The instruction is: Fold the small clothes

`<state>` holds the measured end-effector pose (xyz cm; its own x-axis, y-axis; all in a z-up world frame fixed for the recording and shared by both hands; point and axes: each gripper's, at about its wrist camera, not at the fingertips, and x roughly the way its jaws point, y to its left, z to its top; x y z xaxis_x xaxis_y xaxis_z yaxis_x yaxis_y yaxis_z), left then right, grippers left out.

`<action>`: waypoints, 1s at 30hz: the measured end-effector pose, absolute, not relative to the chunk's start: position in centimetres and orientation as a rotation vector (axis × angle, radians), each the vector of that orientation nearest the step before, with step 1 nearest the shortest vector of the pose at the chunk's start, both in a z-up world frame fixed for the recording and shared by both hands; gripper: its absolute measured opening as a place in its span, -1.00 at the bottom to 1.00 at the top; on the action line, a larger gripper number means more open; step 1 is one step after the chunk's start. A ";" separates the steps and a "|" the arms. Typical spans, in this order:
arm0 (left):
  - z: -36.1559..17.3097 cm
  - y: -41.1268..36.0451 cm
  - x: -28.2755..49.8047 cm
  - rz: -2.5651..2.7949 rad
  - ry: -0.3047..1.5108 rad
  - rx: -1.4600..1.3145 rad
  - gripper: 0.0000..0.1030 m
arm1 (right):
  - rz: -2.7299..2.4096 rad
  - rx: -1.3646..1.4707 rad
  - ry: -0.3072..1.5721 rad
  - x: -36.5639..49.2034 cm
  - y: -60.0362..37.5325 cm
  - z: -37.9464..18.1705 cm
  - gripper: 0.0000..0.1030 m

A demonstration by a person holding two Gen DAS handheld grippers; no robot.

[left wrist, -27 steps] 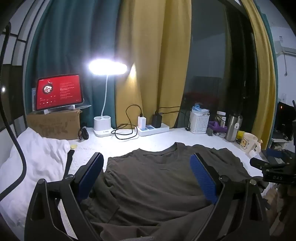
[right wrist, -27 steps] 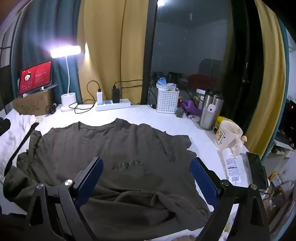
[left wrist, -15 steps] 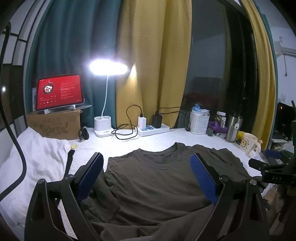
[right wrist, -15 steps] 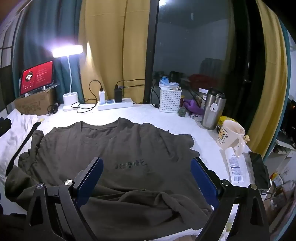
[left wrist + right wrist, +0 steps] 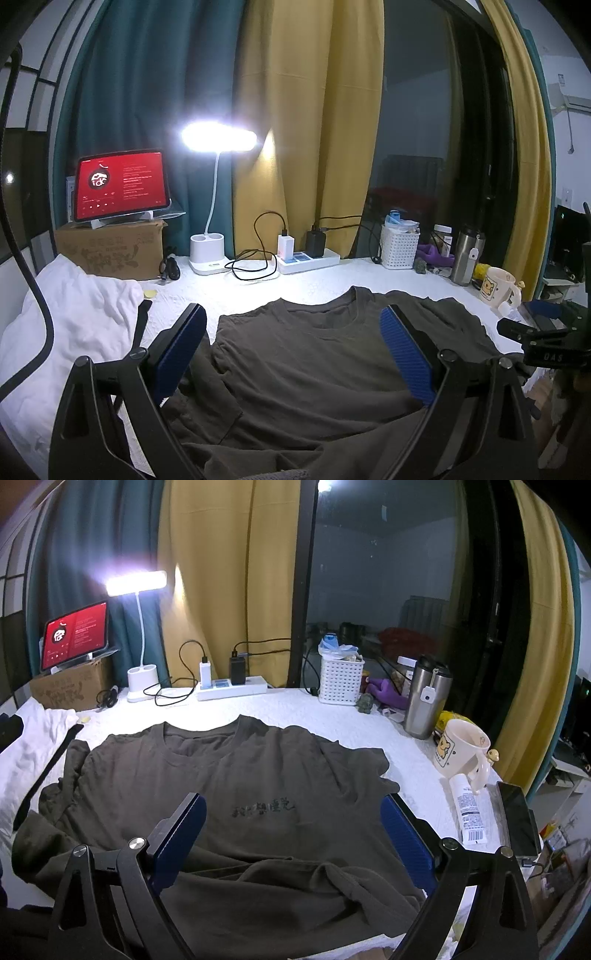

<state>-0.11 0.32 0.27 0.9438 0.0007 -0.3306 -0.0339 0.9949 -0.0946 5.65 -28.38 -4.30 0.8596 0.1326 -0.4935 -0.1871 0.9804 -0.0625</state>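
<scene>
A dark olive T-shirt lies spread front up on the white table cover, collar toward the far side, small dark lettering on its chest. Its near hem is rumpled into folds. My right gripper hovers over the shirt's lower half, jaws wide open, nothing between the blue pads. In the left wrist view the same T-shirt fills the foreground and my left gripper stands open above its left side, also holding nothing. The other gripper's black body shows at the right edge of that view.
A white cloth is piled at the left. Along the back stand a cardboard box with a red-screened tablet, a lit desk lamp, a power strip and a white basket. A steel tumbler, mug, tube and phone crowd the right edge.
The right wrist view has drifted slightly, so the shirt's lettering now sits lower and clearer. Both grippers stay open and hold nothing; the left view is nearly unchanged.
</scene>
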 end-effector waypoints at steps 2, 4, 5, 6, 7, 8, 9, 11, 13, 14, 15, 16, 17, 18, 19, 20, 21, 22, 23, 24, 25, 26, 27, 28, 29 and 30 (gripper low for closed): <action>0.3 0.5 -0.1 0.018 0.336 -0.102 0.83 | 0.169 -0.109 0.509 5.6 -28.4 -4.3 0.87; 0.3 0.5 -0.1 0.018 0.335 -0.101 0.83 | 0.169 -0.108 0.509 5.6 -28.4 -4.3 0.87; 0.2 0.4 -0.1 0.018 0.335 -0.102 0.83 | 0.169 -0.108 0.510 5.6 -28.4 -4.2 0.87; 0.2 0.4 -0.2 0.018 0.334 -0.102 0.83 | 0.168 -0.107 0.509 5.6 -28.4 -4.2 0.87; 0.3 0.4 -0.2 0.017 0.334 -0.103 0.83 | 0.169 -0.108 0.511 5.6 -28.4 -4.2 0.87; 0.3 0.4 -0.2 0.018 0.334 -0.102 0.83 | 0.169 -0.108 0.511 5.6 -28.4 -4.2 0.87; 0.3 0.4 -0.2 0.018 0.334 -0.102 0.83 | 0.169 -0.108 0.511 5.6 -28.4 -4.2 0.87; 0.3 0.4 -0.2 0.019 0.334 -0.103 0.83 | 0.169 -0.108 0.511 5.6 -28.5 -4.2 0.87; 0.3 0.4 -0.2 0.016 0.334 -0.110 0.83 | 0.169 -0.107 0.510 5.6 -28.5 -4.2 0.87; 0.3 0.4 -0.2 0.013 0.334 -0.117 0.83 | 0.170 -0.107 0.510 5.6 -28.5 -4.2 0.87; 0.3 0.5 -0.3 0.015 0.332 -0.118 0.83 | 0.170 -0.107 0.511 5.6 -28.4 -4.2 0.87; 0.4 0.4 -0.3 0.017 0.329 -0.117 0.83 | 0.170 -0.107 0.512 5.6 -28.4 -4.2 0.87; 0.4 0.3 -0.3 0.019 0.329 -0.114 0.83 | 0.170 -0.106 0.511 5.6 -28.5 -4.2 0.87; 0.4 0.2 -0.3 0.019 0.330 -0.112 0.83 | 0.170 -0.107 0.511 5.6 -28.4 -4.2 0.87; 0.4 0.1 -0.3 0.019 0.330 -0.110 0.83 | 0.170 -0.107 0.511 5.6 -28.4 -4.2 0.87; 0.4 0.0 -0.4 0.020 0.327 -0.106 0.83 | 0.170 -0.107 0.511 5.6 -28.3 -4.2 0.87; 0.4 0.0 -0.4 0.018 0.324 -0.106 0.83 | 0.170 -0.108 0.511 5.6 -28.4 -4.2 0.87; 0.5 -0.1 -0.4 0.013 0.320 -0.108 0.83 | 0.170 -0.107 0.512 5.6 -28.4 -4.2 0.87; 0.6 -0.1 -0.5 0.009 0.316 -0.109 0.83 | 0.171 -0.107 0.512 5.6 -28.5 -4.2 0.87; 0.6 -0.2 -0.6 0.006 0.311 -0.109 0.83 | 0.171 -0.107 0.511 5.6 -28.5 -4.2 0.87; 0.6 -0.1 -0.8 0.005 0.309 -0.111 0.83 | 0.171 -0.106 0.511 5.6 -28.5 -4.2 0.87; 0.6 -0.1 -0.8 0.002 0.308 -0.112 0.83 | 0.171 -0.106 0.512 5.6 -28.5 -4.2 0.87; 0.6 -0.1 -0.8 -0.003 0.310 -0.112 0.83 | 0.171 -0.106 0.511 5.6 -28.4 -4.2 0.87; 0.6 -0.2 -0.8 -0.007 0.312 -0.112 0.83 | 0.170 -0.106 0.511 5.6 -28.4 -4.2 0.87; 0.7 -0.1 -0.7 -0.013 0.315 -0.113 0.83 | 0.170 -0.106 0.511 5.6 -28.4 -4.2 0.87; 0.6 0.0 -0.8 -0.015 0.314 -0.114 0.83 | 0.170 -0.106 0.511 5.6 -28.4 -4.2 0.87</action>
